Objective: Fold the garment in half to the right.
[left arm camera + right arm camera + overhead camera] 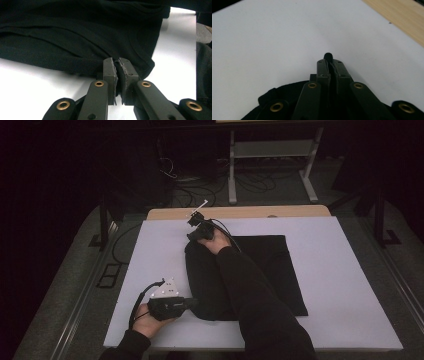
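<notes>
- A black fabric garment [250,275] lies folded on the white board [345,285] covering the light wooden table [300,211], its left part bunched up.
- The left gripper [192,303] sits at the garment's near left corner; in the left gripper view its jaws are pinched together on the hem [85,65].
- The right gripper [195,236] is at the garment's far left corner, jaws clamped on a small nub of cloth [328,56] poking past the tips.

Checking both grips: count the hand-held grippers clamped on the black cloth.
2. The left hand-held gripper pinches the black cloth at its near left edge; the right hand-held gripper pinches its far left corner.
</notes>
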Tool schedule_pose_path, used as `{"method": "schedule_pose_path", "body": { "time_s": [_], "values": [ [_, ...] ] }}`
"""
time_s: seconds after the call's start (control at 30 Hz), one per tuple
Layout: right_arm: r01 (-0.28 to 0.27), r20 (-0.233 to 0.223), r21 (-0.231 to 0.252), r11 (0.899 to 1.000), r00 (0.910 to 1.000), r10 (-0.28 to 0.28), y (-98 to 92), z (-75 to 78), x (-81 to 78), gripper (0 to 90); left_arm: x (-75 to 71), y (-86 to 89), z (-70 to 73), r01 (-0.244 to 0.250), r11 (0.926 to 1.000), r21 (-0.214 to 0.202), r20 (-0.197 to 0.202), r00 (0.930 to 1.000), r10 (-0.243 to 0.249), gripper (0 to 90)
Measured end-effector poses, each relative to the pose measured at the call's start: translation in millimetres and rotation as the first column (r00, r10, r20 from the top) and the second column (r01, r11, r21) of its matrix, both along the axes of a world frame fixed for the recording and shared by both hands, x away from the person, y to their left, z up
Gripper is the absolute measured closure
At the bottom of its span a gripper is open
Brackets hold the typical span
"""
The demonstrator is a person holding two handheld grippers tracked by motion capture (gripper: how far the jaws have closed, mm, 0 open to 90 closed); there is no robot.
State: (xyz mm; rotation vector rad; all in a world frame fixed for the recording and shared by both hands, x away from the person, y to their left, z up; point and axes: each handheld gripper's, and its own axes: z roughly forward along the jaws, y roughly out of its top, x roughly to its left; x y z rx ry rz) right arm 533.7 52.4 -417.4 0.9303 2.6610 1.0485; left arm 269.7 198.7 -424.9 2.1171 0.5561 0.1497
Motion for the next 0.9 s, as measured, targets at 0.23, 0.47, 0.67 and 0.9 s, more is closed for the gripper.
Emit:
{"method": "schedule_pose_path", "body": {
  "time_s": [0.23, 0.47, 0.67, 0.9],
  "values": [
    [-0.011, 0.019, 0.029, 1.000, 0.9998, 0.011, -10.1, 14.7, -6.9, 83.9, -1.6, -0.1, 7.6, 0.007, 0.9998, -0.017, 0.020, 0.9998, -0.007, 83.1],
    [-0.010, 0.026, 0.060, 0.998, 0.9996, 0.009, -23.3, 27.1, -12.5, 83.9, -3.0, -1.4, 13.7, 0.014, 0.9996, -0.023, 0.023, 0.9996, -0.014, 83.6],
    [-0.004, 0.042, 0.075, 0.997, 0.9991, 0.001, -34.6, 39.1, -15.9, 84.0, -2.6, -10.3, 16.5, 0.033, 0.9993, -0.020, 0.024, 0.9992, -0.033, 83.7],
    [0.014, 0.049, 0.098, 0.995, 0.9986, -0.018, -47.1, 50.2, -17.7, 83.9, 0.4, -21.0, 23.3, 0.056, 0.9980, -0.029, 0.032, 0.9979, -0.055, 83.8]
  ]
}}
